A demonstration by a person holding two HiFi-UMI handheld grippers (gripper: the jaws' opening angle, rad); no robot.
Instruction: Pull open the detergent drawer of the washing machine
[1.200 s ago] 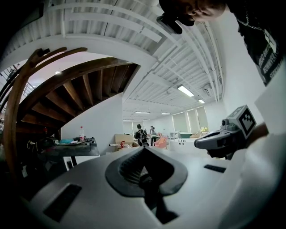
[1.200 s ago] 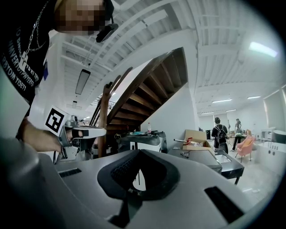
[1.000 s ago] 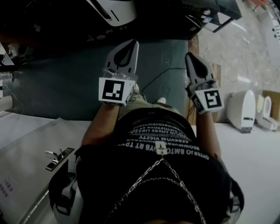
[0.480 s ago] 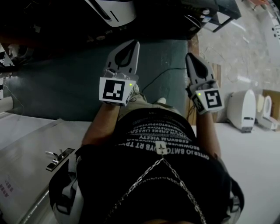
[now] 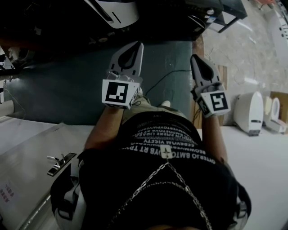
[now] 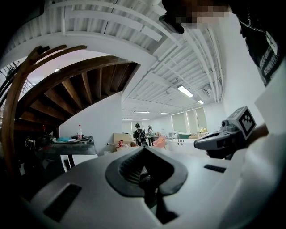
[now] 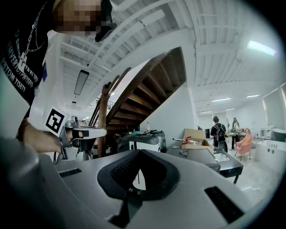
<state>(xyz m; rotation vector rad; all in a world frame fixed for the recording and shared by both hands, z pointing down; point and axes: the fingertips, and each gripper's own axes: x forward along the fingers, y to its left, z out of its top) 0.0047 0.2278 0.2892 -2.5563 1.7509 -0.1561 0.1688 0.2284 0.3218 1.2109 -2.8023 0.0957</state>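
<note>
Both grippers are held out level in front of the person's chest, over a dark green mat (image 5: 58, 94). My left gripper (image 5: 136, 45) is shut with nothing in it; its tips meet in the left gripper view (image 6: 144, 148). My right gripper (image 5: 194, 56) is likewise shut and empty, tips together (image 7: 140, 151). Each shows from the side in the other's view: the right gripper (image 6: 199, 142) and the left gripper (image 7: 103, 131). A white appliance (image 5: 118, 10) stands beyond the mat, well clear of both grippers; it may be the washing machine. I cannot make out a detergent drawer.
A dark cable (image 5: 167, 73) runs across the mat. White toilets (image 5: 249, 112) stand at the right, and a white panel with a metal latch (image 5: 60, 162) lies at the lower left. A wooden staircase (image 7: 147, 89), a dark-topped machine (image 7: 142, 141), a table with a cardboard box (image 7: 196, 134) and distant people (image 7: 218, 129) are ahead.
</note>
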